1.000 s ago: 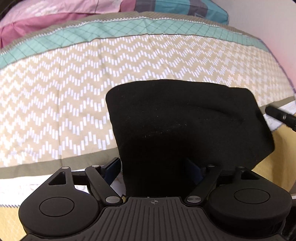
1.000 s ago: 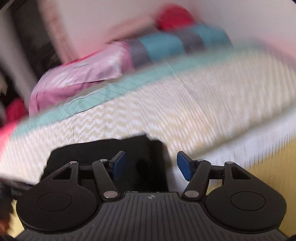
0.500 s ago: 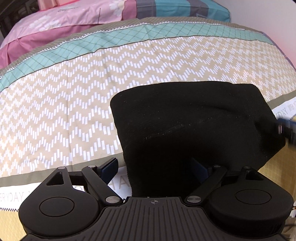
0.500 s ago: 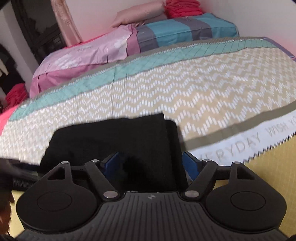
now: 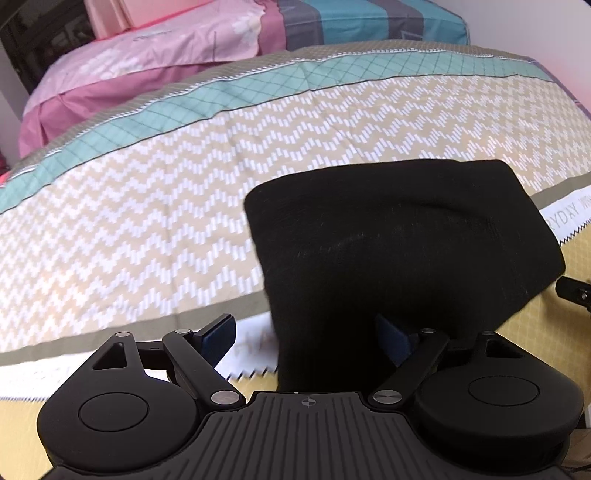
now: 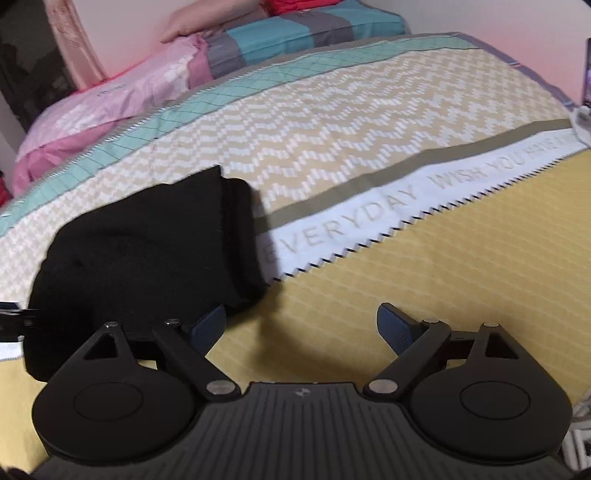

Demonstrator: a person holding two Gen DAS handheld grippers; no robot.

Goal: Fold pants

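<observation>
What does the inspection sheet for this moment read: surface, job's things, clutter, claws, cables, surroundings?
Surface: bed with a patterned bedspread, zigzag, teal and yellow bands.
Job's things: black pants folded into a compact bundle, lying on the bedspread.
Clutter: nothing seen on the bedspread besides the pants.
Claws: left claw open, pants between its fingers; right claw open, beside the bundle, over yellow fabric.
Cables: nothing seen.
Surroundings: pink quilt and striped pillow at the bed's far end, wall behind.
</observation>
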